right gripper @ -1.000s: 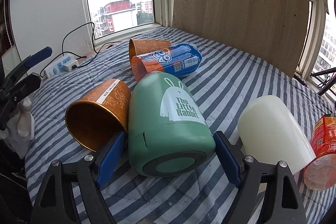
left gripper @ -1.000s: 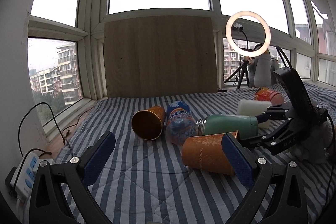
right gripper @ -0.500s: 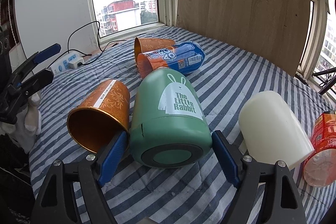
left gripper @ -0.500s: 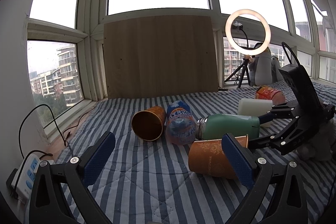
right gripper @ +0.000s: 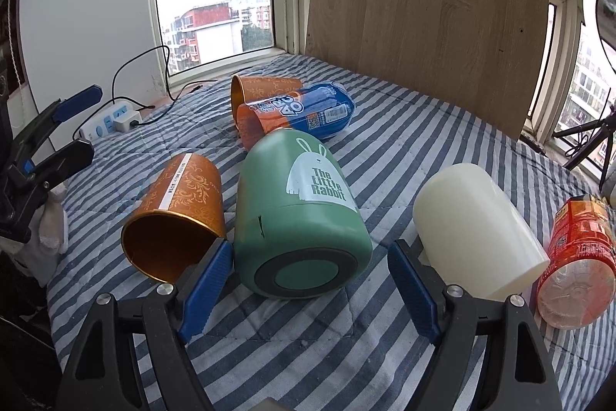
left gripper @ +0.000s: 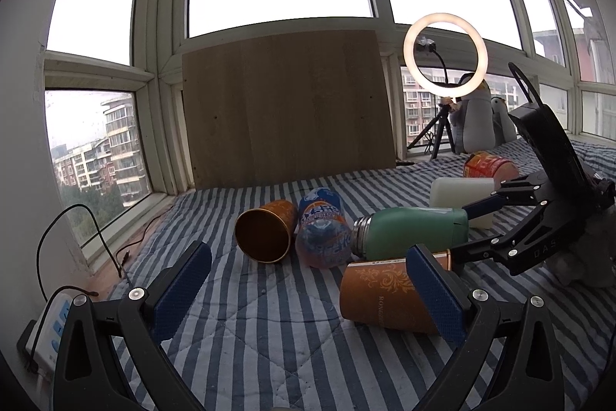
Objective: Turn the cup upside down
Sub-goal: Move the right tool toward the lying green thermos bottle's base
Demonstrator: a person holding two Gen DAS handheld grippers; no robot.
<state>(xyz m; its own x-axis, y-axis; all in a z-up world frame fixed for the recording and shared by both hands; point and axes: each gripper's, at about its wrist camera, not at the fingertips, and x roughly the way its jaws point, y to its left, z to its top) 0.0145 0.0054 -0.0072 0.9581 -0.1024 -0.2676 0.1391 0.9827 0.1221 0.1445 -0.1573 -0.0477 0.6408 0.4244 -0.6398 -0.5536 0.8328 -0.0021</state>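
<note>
A green "The Little Rabbit" flask cup [right gripper: 300,218] lies on its side on the striped cloth, base toward my right gripper [right gripper: 312,284]. That gripper is open, with its jaws either side of the base, not touching it. The flask also shows in the left wrist view [left gripper: 412,230], where the right gripper [left gripper: 462,230] stands at its base. An orange paper cup [right gripper: 177,214] lies on its side beside the flask and shows in the left wrist view [left gripper: 385,295]. My left gripper [left gripper: 308,295] is open and empty, near that cup.
A second orange cup [left gripper: 265,234] and a blue-orange bottle [left gripper: 323,234] lie behind. A white cup [right gripper: 477,226] and a red-labelled bottle [right gripper: 577,257] lie right of the flask. A power strip [right gripper: 111,122] lies at the left edge. A wooden board [left gripper: 285,106] and ring light [left gripper: 444,58] stand at the back.
My right gripper has pulled back a little from the flask's base and risen slightly. My left gripper has lifted and drawn back a little. Nothing on the cloth has moved.
</note>
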